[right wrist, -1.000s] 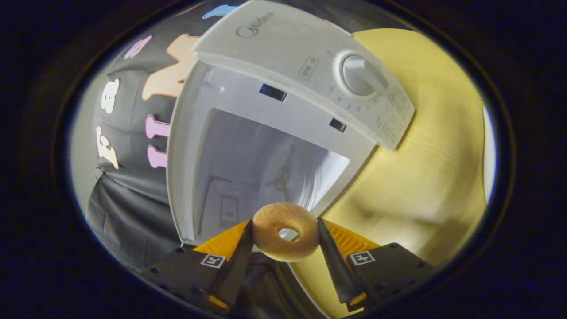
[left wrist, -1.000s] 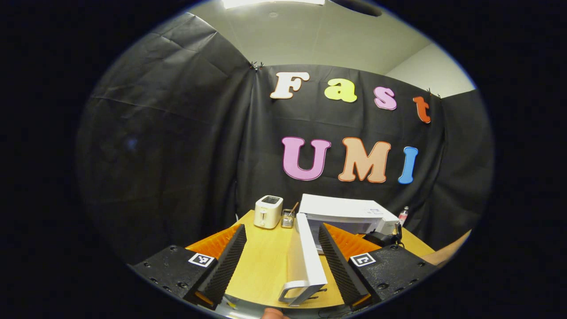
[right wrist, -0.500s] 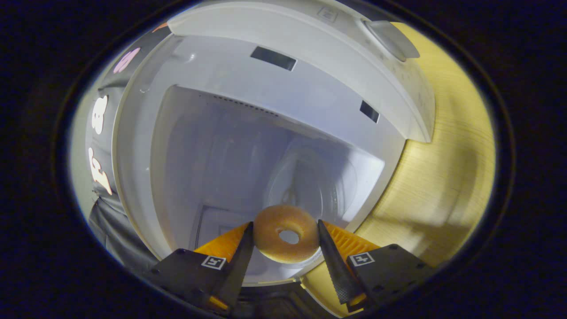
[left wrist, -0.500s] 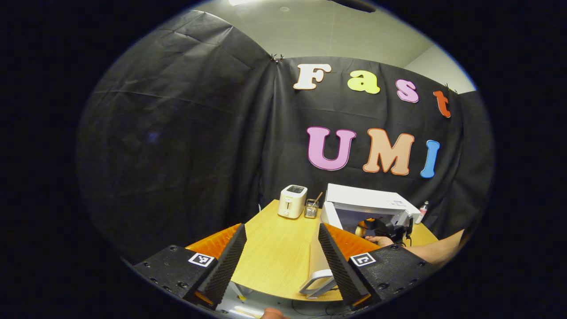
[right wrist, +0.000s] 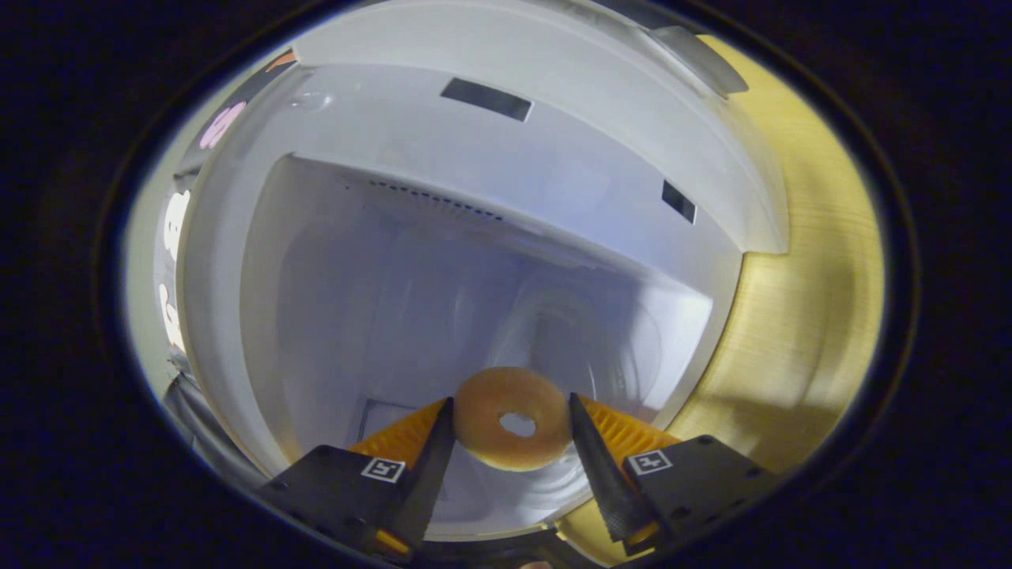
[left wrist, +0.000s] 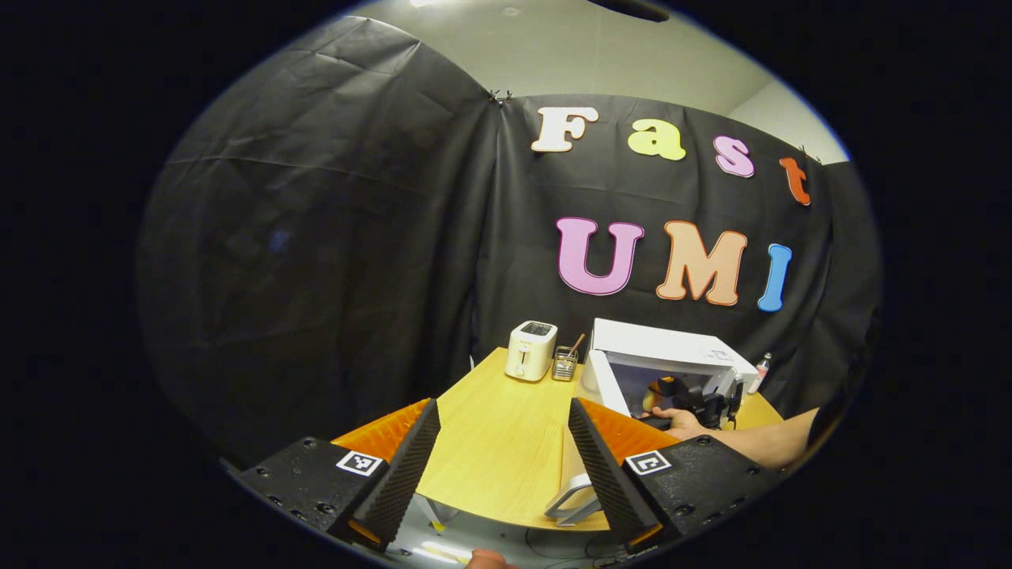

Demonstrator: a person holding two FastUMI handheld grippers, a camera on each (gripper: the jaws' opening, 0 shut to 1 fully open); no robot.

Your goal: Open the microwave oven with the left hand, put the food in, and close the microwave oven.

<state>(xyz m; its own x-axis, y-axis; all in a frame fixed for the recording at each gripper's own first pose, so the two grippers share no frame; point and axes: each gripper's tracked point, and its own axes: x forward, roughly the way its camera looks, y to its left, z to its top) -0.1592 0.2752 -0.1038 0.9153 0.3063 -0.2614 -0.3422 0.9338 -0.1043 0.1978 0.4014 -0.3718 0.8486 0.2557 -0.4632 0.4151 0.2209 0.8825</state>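
Note:
A tan ring doughnut [right wrist: 512,417] is pinched between both fingers of my right gripper [right wrist: 511,431], held at the mouth of the white microwave [right wrist: 506,197], whose cavity and glass turntable [right wrist: 585,356] lie behind it. In the left gripper view the microwave [left wrist: 672,352] stands at the table's far right with its door [left wrist: 571,466] swung open toward me. A hand [left wrist: 680,419] holds the right gripper [left wrist: 672,391] at the opening. My left gripper [left wrist: 498,431] is open, back from the table's near edge, with nothing between its fingers.
A white toaster [left wrist: 530,350] and a small wire holder with sticks [left wrist: 564,362] stand at the back of the wooden table [left wrist: 498,442]. A small bottle [left wrist: 760,370] stands right of the microwave. Black cloth walls close in behind and to the left.
My right gripper has carried the doughnut forward from outside the microwave into its opening. My left gripper has drawn back and swung left, away from the open door.

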